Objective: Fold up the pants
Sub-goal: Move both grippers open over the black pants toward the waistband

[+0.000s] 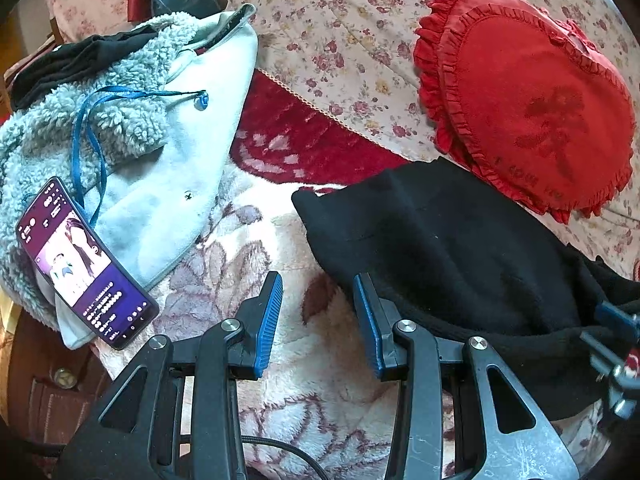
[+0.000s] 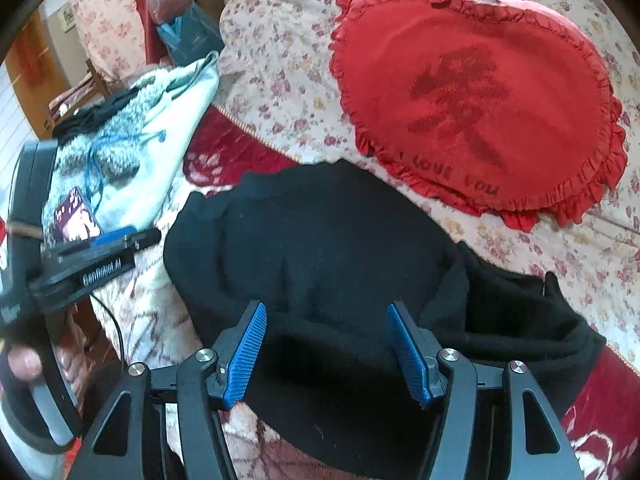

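The black pants [image 1: 448, 248] lie bunched and partly folded on a floral plush blanket [image 1: 304, 360]; in the right wrist view they [image 2: 320, 248] fill the middle. My left gripper [image 1: 319, 292] is open and empty, hovering over the blanket just left of the pants' edge. My right gripper [image 2: 326, 320] is open and empty, its fingers straddling a raised fold of the pants without gripping it. The left gripper also shows at the left edge of the right wrist view [image 2: 120, 240].
A red heart-shaped ruffled cushion [image 1: 532, 112] lies just beyond the pants on a floral sheet [image 1: 340, 40]. A pale fleece-lined jacket [image 1: 152, 128] with a blue cord lies at left, with a lit phone [image 1: 80, 264] on it. The bed's edge is at lower left.
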Action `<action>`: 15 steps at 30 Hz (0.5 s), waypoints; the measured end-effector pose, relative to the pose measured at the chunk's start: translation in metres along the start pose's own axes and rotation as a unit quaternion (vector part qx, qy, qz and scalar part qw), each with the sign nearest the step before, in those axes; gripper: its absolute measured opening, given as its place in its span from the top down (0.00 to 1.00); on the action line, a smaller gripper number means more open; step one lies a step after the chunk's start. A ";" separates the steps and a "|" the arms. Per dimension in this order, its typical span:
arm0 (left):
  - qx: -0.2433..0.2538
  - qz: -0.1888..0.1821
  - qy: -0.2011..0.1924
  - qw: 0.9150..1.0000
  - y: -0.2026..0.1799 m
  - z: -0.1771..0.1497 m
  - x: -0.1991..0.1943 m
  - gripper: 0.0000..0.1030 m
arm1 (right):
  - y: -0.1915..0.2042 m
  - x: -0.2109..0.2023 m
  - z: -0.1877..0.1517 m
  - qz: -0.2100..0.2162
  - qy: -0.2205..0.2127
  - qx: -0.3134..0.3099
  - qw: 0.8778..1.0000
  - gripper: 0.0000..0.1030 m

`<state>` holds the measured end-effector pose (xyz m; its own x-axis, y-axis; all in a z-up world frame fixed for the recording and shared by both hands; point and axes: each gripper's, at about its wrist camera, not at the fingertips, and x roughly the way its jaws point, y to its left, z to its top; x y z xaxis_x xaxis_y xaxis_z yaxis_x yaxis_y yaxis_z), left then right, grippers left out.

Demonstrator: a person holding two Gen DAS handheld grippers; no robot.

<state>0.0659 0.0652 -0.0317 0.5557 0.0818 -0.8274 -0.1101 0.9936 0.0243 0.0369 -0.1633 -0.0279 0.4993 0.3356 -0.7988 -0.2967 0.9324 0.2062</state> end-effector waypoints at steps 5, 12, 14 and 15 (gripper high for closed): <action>0.000 0.000 0.000 1.000 0.001 0.000 0.000 0.65 | 0.005 0.007 -0.013 -0.005 0.018 -0.014 1.000 0.41; 0.000 0.000 -0.001 1.000 0.001 -0.001 0.000 0.65 | 0.009 0.000 -0.019 -0.005 0.011 -0.017 1.000 0.41; 0.000 -0.001 0.000 1.000 0.001 -0.001 0.000 0.65 | 0.010 -0.005 -0.016 -0.003 0.004 -0.020 1.000 0.41; 0.000 0.000 0.000 1.000 0.001 -0.001 0.000 0.65 | 0.011 -0.007 -0.013 -0.002 0.000 -0.022 1.000 0.41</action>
<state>0.0655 0.0662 -0.0323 0.5556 0.0808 -0.8275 -0.1098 0.9937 0.0234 0.0191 -0.1574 -0.0276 0.5001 0.3311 -0.8002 -0.3300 0.9272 0.1774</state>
